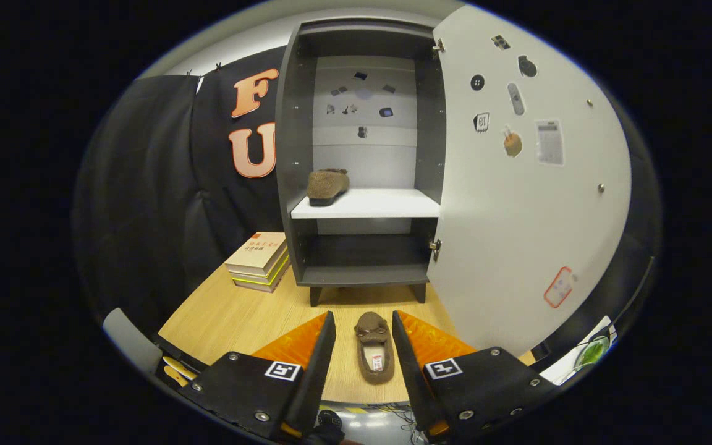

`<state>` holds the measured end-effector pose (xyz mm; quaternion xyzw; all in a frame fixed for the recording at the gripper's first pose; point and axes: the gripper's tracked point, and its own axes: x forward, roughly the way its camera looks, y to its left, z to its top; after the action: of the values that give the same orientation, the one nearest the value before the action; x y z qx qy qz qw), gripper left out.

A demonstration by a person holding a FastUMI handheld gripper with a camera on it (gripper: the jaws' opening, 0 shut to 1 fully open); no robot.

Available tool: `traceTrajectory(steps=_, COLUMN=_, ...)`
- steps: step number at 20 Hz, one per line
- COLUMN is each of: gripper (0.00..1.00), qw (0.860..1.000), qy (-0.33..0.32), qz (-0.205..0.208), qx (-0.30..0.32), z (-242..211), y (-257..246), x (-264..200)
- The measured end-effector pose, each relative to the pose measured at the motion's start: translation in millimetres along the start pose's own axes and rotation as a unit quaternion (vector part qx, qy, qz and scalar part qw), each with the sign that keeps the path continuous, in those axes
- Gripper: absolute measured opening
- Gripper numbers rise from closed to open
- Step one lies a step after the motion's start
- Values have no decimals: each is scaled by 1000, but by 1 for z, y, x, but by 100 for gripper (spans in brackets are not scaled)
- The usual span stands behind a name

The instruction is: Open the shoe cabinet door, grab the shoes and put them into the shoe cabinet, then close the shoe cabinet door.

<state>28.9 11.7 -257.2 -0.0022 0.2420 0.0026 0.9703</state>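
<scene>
The dark grey shoe cabinet (288, 154) stands at the back of the wooden table, its white door (517, 204) swung wide open to the right. One brown slipper (327, 185) rests on the left side of the white middle shelf (381, 204). A second brown slipper (373, 353) lies on the table in front of the cabinet, toe pointing toward it. My gripper (363, 327) is open, and this slipper lies between its fingers (322, 352), which do not touch it.
A stack of books (258, 261) lies on the table (226, 315) just left of the cabinet. Small stickers dot the door's inner face and the cabinet's back panel. The cabinet's lower compartment (365, 250) holds nothing. Cables lie below the table's near edge.
</scene>
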Motion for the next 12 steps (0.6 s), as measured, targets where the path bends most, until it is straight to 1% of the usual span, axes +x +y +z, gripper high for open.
traceTrajectory(steps=4, gripper=59, qw=999, qy=50, qz=10, qx=-5, z=-54, y=5, x=57)
traceTrajectory(steps=7, gripper=59, qw=995, qy=96, qz=24, qx=-2, z=-98, y=9, x=96)
traceTrajectory(steps=10, gripper=56, qw=991, qy=132, qz=34, qx=4, z=-133, y=10, x=133)
traceTrajectory(steps=12, gripper=53, qw=988, qy=149, qz=37, qx=8, z=-151, y=9, x=155)
